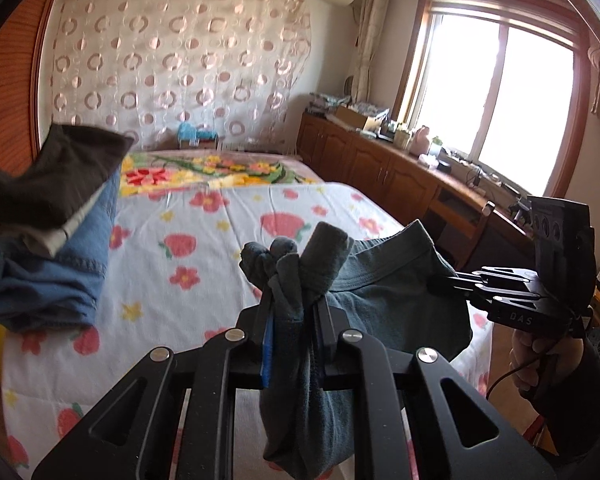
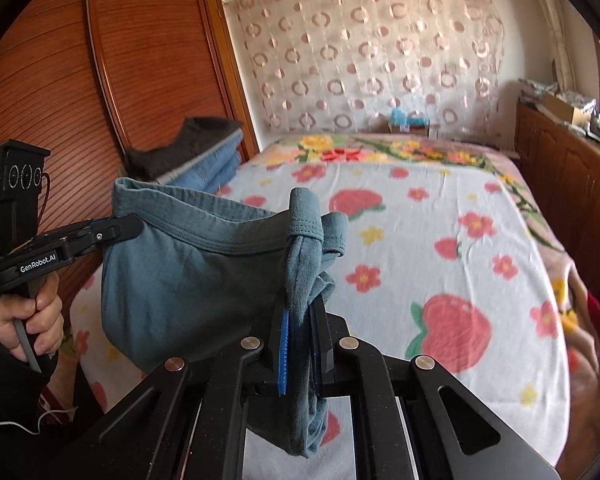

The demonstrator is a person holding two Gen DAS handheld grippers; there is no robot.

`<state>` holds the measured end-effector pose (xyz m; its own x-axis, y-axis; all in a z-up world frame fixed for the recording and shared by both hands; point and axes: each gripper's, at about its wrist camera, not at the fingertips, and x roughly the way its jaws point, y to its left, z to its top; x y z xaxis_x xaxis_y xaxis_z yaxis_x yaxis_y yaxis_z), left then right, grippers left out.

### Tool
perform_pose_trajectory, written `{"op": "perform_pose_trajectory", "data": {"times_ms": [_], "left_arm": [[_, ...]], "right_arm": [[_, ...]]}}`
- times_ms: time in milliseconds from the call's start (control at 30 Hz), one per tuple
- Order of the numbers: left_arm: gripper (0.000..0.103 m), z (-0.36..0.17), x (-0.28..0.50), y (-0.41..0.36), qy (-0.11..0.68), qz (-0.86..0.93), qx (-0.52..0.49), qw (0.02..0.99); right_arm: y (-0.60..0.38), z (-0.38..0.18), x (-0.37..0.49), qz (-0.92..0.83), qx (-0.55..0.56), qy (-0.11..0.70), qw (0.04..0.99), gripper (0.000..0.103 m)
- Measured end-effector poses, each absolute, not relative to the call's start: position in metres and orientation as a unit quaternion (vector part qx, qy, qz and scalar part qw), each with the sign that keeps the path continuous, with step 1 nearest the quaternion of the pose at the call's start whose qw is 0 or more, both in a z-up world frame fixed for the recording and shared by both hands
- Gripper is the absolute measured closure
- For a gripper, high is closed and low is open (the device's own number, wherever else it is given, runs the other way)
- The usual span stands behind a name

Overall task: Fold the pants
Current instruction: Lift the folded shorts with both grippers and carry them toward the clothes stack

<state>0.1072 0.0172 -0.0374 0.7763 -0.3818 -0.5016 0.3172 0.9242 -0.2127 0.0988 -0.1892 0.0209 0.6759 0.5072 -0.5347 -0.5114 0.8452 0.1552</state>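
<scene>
Teal-grey pants (image 2: 188, 280), soft knit cotton with a stitched waistband, hang in the air above the bed (image 2: 440, 240), stretched between both grippers. Left gripper (image 1: 290, 304) is clamped on one bunched end of the waistband, fabric puffing up past its fingertips and a twisted length drooping down through the frame. Right gripper (image 2: 300, 320) is clamped on the other end, blue pad showing beside the pinched cloth. Between them the waistband sags in a shallow curve and the body of the garment hangs like a loose pouch, creased, legs not clearly visible. Bed carries a white sheet with red strawberries and flowers. Stack of folded clothes (image 1: 48, 232), blue denim under a dark brown piece, sits at the far left of the bed next to the wooden wardrobe (image 2: 80, 80).
</scene>
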Motion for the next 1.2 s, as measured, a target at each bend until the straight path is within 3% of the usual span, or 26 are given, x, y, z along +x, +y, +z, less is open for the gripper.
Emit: {"op": "perform_pose_trajectory", "data": {"times_ms": [400, 900, 1200], "left_arm": [[0.087, -0.007, 0.103, 0.024, 0.239, -0.178, -0.046, 0.954], [0.087, -0.009, 0.120, 0.058, 0.237, -0.143, -0.053, 0.959], [0.087, 0.010, 0.134, 0.084, 0.225, -0.124, -0.061, 0.964]], "right_arm": [[-0.188, 0.045, 0.098, 0.289, -0.026, 0.245, 0.925, 0.094], [-0.156, 0.038, 0.151, 0.320, -0.056, 0.237, 0.916, 0.095], [-0.138, 0.060, 0.192, 0.339, -0.075, 0.229, 0.909, 0.095]]}}
